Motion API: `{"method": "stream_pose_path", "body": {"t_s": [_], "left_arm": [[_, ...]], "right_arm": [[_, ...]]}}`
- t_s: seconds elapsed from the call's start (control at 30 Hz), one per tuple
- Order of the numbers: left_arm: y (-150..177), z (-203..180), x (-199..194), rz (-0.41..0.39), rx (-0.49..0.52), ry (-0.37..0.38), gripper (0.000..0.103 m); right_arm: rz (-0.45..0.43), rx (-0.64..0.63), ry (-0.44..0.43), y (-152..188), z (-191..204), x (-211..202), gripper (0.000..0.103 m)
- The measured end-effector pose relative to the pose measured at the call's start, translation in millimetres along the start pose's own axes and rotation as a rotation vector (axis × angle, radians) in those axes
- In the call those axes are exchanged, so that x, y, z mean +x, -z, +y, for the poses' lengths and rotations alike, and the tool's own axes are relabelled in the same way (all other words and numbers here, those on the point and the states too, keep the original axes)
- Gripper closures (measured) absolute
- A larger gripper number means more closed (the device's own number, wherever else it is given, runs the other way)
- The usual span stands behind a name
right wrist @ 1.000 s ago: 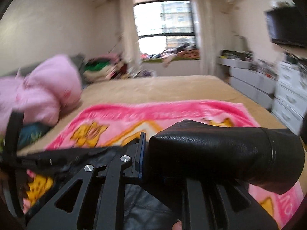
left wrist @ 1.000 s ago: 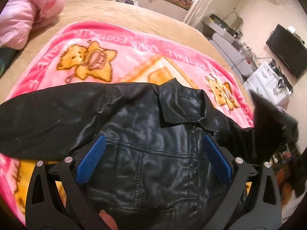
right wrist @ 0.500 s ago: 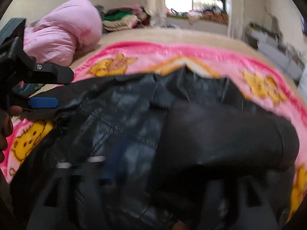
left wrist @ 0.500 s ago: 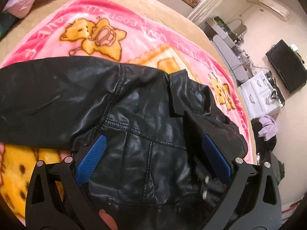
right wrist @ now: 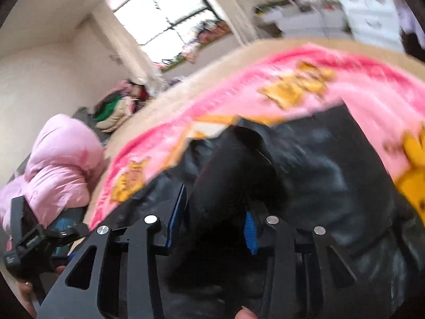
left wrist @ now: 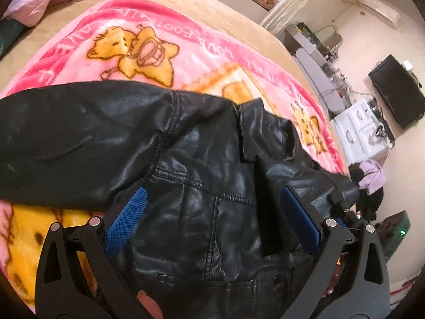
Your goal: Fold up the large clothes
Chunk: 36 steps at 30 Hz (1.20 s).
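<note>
A black leather jacket (left wrist: 202, 175) lies front up on a pink cartoon blanket (left wrist: 186, 50) on the bed. Its one sleeve (left wrist: 66, 138) stretches out to the left. The other sleeve (left wrist: 300, 175) is folded over the jacket's front. My left gripper (left wrist: 212, 215) is open and hovers over the chest, empty. My right gripper (right wrist: 212, 220) has the folded sleeve (right wrist: 233, 175) between its blue pads; the view is blurred. The jacket body (right wrist: 332, 186) fills the right wrist view. The left gripper shows there at lower left (right wrist: 34, 242).
A pink puffy coat (right wrist: 58, 164) lies at the bed's head, with a clothes pile (right wrist: 114, 109) by the window. White drawers (left wrist: 364, 130) and a dark television (left wrist: 398, 93) stand to the bed's right. The tan bedspread (left wrist: 199, 5) extends beyond the blanket.
My right gripper carried the sleeve from up in the air down and across onto the jacket's front. My left gripper stayed open over the chest, shifting slightly.
</note>
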<state>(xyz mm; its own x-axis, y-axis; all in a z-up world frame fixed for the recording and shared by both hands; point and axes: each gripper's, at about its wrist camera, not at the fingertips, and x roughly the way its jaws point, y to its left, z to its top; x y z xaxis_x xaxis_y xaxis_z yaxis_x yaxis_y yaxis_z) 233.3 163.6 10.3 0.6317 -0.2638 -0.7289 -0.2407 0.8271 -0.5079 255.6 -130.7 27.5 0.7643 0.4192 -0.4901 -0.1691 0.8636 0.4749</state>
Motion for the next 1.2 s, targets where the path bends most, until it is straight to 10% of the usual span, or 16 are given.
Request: {"method": "stream_pose_path", "body": {"t_s": [0.3, 0.7, 0.9, 1.2], "left_arm": [[-20, 42, -35, -0.070, -0.102, 0.069, 0.009], [-5, 29, 23, 0.104, -0.022, 0.051, 0.011], [-7, 24, 48, 0.111, -0.022, 0.018, 0.067], [-11, -10, 12, -0.014, 0.078, 0.031, 0.080]], "right_arm": [[0.113, -0.266, -0.265, 12, 98, 5, 0.017], [0.154, -0.168, -0.070, 17, 31, 14, 0.016], [0.118, -0.103, 0.021, 4, -19, -8, 0.018], [0.010, -0.099, 0.213, -36, -88, -55, 0.035]]}}
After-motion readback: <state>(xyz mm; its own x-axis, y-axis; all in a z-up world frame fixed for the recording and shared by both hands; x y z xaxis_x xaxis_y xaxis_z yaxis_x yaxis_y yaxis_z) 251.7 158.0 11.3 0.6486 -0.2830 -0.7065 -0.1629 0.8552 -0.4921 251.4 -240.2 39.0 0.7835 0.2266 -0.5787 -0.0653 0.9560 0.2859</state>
